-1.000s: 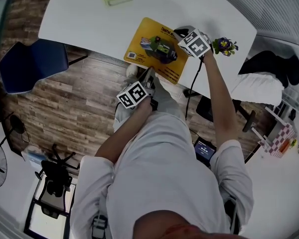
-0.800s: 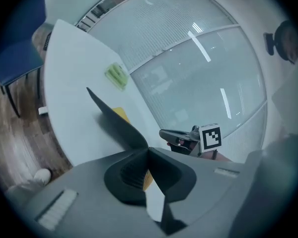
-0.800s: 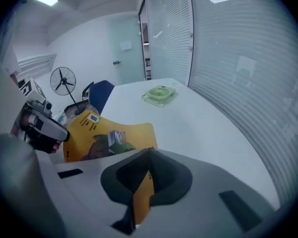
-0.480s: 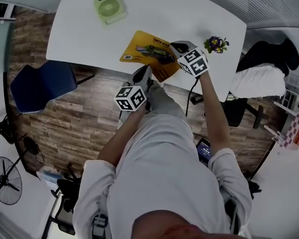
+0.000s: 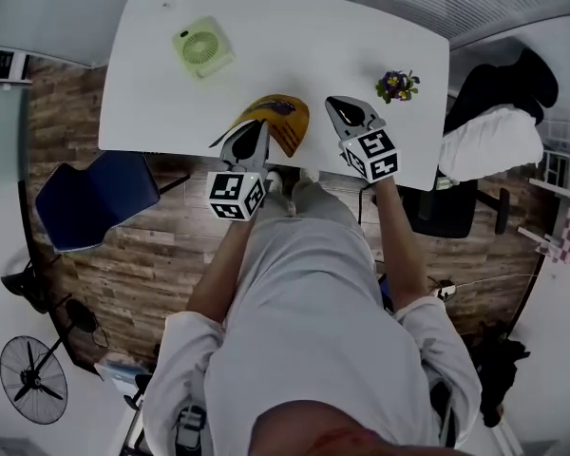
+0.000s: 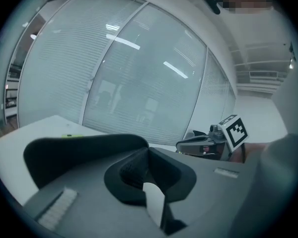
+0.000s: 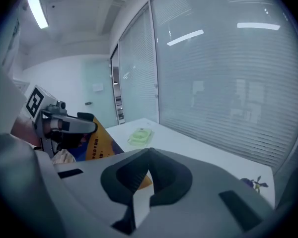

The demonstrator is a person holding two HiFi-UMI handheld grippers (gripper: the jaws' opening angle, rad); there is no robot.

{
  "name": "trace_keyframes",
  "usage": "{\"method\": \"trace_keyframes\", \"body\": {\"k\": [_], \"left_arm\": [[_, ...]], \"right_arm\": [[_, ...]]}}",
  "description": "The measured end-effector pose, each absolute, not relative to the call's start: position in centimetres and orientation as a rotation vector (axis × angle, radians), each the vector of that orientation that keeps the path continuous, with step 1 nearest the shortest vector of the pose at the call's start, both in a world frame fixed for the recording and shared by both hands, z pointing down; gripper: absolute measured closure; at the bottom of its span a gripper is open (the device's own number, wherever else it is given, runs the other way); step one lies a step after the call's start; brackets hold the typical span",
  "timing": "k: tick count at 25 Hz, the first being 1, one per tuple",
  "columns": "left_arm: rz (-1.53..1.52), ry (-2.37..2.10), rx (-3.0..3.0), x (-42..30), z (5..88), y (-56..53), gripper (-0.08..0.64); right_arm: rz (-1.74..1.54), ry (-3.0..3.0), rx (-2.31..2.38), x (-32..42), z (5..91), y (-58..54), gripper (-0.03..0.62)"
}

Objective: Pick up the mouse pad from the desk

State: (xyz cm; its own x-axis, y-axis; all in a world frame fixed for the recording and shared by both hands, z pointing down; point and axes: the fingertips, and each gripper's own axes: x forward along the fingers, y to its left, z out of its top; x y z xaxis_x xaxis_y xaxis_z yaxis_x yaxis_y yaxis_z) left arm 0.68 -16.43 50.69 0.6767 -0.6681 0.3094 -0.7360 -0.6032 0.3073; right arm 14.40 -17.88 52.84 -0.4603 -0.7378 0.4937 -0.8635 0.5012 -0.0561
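Note:
The yellow mouse pad (image 5: 277, 122) is off the white desk (image 5: 361, 36) and curls above its near edge. My left gripper (image 5: 255, 129) is shut on the pad's near edge. In the left gripper view the pad's black underside (image 6: 79, 155) arches across my left gripper (image 6: 145, 155). In the right gripper view the left gripper (image 7: 72, 125) holds the yellow pad (image 7: 97, 143) up. My right gripper (image 5: 342, 110) hovers just right of the pad, shut, with a strip of desk showing between them. An orange sliver of pad shows past my right gripper (image 7: 149, 157).
A green desk fan (image 5: 201, 46) lies at the desk's far left and a small flower pot (image 5: 396, 84) at its far right. A blue chair (image 5: 95, 198) stands left of me and a black chair with white cloth (image 5: 494, 131) on the right. Glass walls with blinds stand behind the desk.
Both grippers have risen and drawn back from the desk. The pad, flat on the desk a second ago, now hangs curled from the left gripper, which has rolled. The right gripper has come off it.

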Motion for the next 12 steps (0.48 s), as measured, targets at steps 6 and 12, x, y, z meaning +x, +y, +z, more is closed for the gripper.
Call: {"method": "trace_keyframes", "body": {"k": [6,12], "left_arm": [[0.269,-1.143,2.700,0.4,45.0,-17.4,0.561],[0.220,-1.172,2.859,0.2,39.6,-17.3,0.560]], "right_arm": [[0.308,-2.406,1.555,14.8,45.8,-15.8,0.589],[0.177,-2.422,1.759,15.2,40.0,-13.7,0.589]]}}
